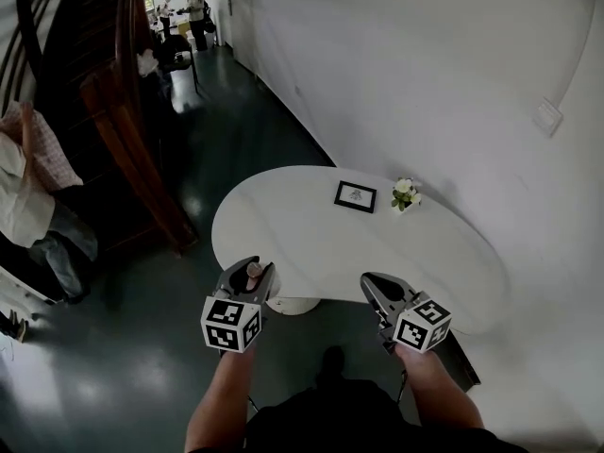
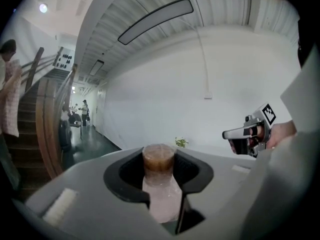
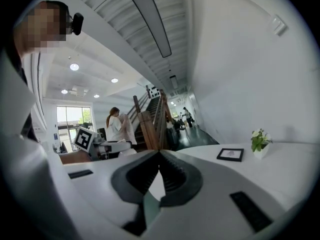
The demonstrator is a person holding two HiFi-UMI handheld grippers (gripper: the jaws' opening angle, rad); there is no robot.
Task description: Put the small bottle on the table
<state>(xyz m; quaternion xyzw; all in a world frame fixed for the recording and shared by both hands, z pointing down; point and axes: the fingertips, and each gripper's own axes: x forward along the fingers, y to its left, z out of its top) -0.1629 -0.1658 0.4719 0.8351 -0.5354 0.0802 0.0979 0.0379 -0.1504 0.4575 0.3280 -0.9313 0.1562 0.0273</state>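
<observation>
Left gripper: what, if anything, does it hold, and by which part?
The left gripper holds the small bottle by its upper part, at the brown cap.

Frame [image 1: 355,196] left of plant [image 1: 405,194], on table [image 1: 283,239]

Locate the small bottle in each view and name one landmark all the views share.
Head view: lower left, the small bottle sits between the jaws of the left hand-held gripper.
Left gripper view: bottom centre, clamped between the jaws, brown cap up.
Right gripper view: the bottle cannot be made out; only the left hand-held gripper shows, at mid-left.
Shared landmark: the potted plant.
</observation>
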